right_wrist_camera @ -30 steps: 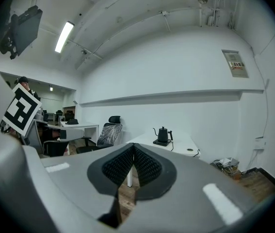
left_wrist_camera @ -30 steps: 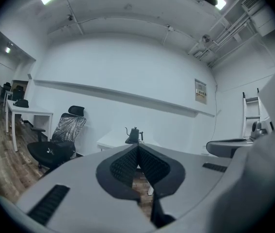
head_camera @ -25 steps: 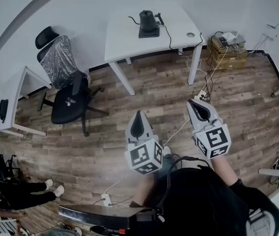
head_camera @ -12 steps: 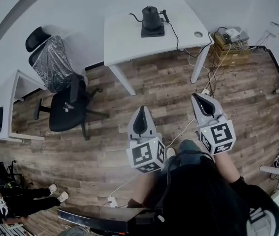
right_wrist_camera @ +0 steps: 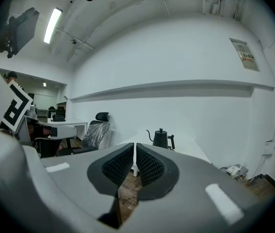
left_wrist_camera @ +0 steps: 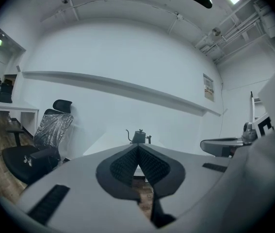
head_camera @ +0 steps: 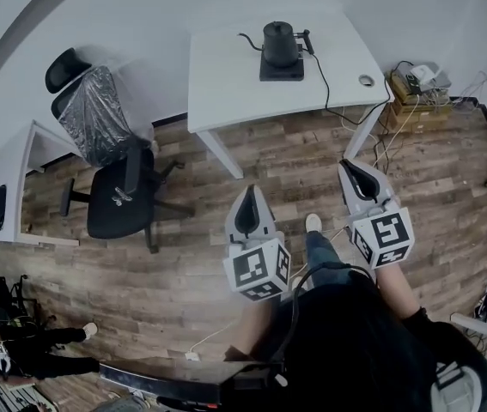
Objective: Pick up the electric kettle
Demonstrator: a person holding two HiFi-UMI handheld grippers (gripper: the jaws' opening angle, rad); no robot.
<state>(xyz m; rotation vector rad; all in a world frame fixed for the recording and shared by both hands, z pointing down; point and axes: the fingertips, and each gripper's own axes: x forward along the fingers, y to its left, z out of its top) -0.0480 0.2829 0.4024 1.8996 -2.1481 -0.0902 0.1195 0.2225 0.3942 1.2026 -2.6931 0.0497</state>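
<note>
Since a second ago I've come closer to the white table (head_camera: 226,84), which now sits larger and lower in the head view. The electric kettle (head_camera: 280,41) stands on it near the far edge. My left gripper (head_camera: 249,197) and right gripper (head_camera: 352,172) are pressed together, empty, well short of the table.

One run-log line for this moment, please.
electric kettle: on its base on white desk, untouched | left tool: shut, empty | right tool: shut, empty | stage: kettle not yet reached
</note>
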